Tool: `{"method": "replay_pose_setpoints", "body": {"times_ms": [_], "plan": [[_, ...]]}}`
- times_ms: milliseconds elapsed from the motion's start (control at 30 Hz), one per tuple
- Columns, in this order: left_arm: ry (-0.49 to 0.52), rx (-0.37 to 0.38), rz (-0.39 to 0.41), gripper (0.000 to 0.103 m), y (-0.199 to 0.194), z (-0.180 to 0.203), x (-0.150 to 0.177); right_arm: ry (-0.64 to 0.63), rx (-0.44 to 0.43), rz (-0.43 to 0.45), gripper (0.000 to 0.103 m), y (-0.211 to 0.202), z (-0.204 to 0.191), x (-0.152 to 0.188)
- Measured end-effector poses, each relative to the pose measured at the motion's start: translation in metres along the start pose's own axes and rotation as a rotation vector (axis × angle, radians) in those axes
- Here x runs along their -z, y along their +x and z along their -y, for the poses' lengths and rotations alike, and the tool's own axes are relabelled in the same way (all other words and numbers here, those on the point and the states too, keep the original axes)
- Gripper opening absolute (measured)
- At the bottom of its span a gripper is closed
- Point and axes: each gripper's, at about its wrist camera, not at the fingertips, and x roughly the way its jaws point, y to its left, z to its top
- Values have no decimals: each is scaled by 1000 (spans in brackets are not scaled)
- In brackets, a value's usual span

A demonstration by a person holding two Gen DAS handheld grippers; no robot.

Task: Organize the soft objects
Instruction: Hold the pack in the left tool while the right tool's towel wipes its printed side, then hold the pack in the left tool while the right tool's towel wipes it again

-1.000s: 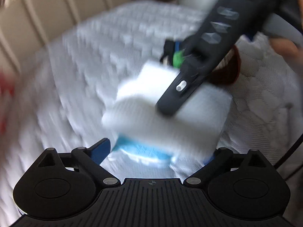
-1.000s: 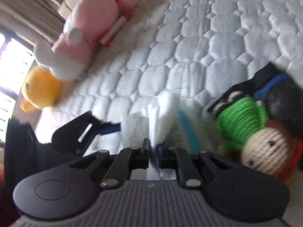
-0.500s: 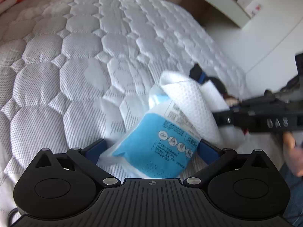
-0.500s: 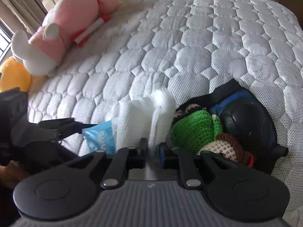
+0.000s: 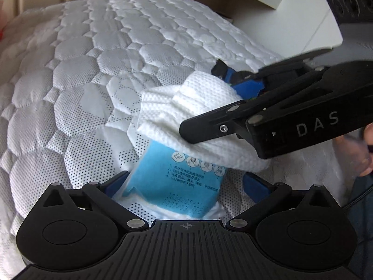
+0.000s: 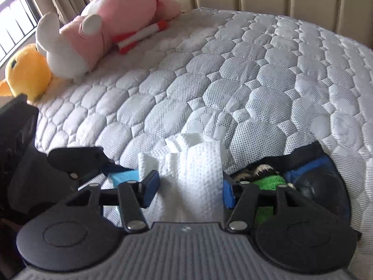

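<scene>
The white towel (image 6: 193, 175) lies on the bed (image 6: 233, 81), partly over a blue packet (image 5: 179, 184). Right gripper (image 6: 190, 187) fingers are opening w/ towel between, pads probably not pressing. Left gripper (image 5: 186, 184) fingers released, around the packet.

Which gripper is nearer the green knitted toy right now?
Right. The right gripper straddles the white towel, its finger beside the green knitted toy. The left gripper sits farther off, around the blue packet.

Green knitted toy (image 6: 268, 182) (mostly behind the right gripper (image 6: 188, 187))
</scene>
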Motion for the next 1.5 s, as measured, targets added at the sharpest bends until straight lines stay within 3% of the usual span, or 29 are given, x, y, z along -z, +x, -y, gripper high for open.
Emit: {"method": "replay_pose_setpoints", "body": {"times_ms": [100, 167, 233, 267, 300, 400, 500, 533, 567, 600, 667, 800, 833, 933, 1033, 1133, 1267, 1300, 1333, 1500], "plan": [[-49, 19, 9, 103, 1, -6, -2, -48, 6, 5, 69, 7, -1, -6], [-51, 17, 11, 103, 1, -6, -1, -105, 26, 17, 67, 12, -5, -10], [-43, 11, 12, 103, 1, -5, 0, -112, 7, 5, 42, 17, -7, -14], [-37, 6, 14, 103, 2, -4, 1, -81, -8, -1, 18, 19, -5, -15], [-37, 4, 17, 103, 3, -3, 1, -39, -15, -1, 10, 19, -2, -16], [-50, 16, 34, 103, 5, -6, 0, 32, -48, 33, 8, 3, 4, -15], [-64, 56, 69, 103, 2, -8, 0, 114, -94, 126, 8, -37, 12, -17], [-50, 63, 81, 95, 1, -6, 0, 145, -108, 164, 9, -53, 16, -17], [-36, 70, 93, 80, 1, -4, -1, 166, -114, 207, 9, -67, 19, -16], [-4, 57, 100, 68, 0, 0, -2, 177, -107, 249, 9, -80, 20, -15], [119, -14, 132, 67, -4, 14, -1, 193, -74, 310, 9, -97, 24, -10], [556, -364, 285, 67, -7, 55, 7, 252, -53, 302, 9, -94, 32, -4], [639, -415, 300, 67, 1, 62, 9, 261, -57, 290, 9, -90, 33, -3], [801, -472, 283, 67, 20, 73, 19, 266, -129, 250, 9, -69, 24, -4], [856, -461, 244, 73, 34, 79, 27, 225, -195, 170, 9, -45, 6, -3], [789, -420, 242, 73, 29, 74, 21, 152, -123, 85, 9, -22, -8, 3], [696, -352, 232, 79, 23, 66, 12, 128, -73, 88, 8, -24, -7, 6], [678, -340, 226, 85, 21, 65, 10, 132, -70, 86, 8, -25, -6, 6], [642, -326, 216, 93, 17, 62, 8, 135, -71, 82, 8, -25, -5, 7], [357, -247, 171, 94, 1, 32, -8, 159, -85, 53, 8, -25, -2, 9]]}}
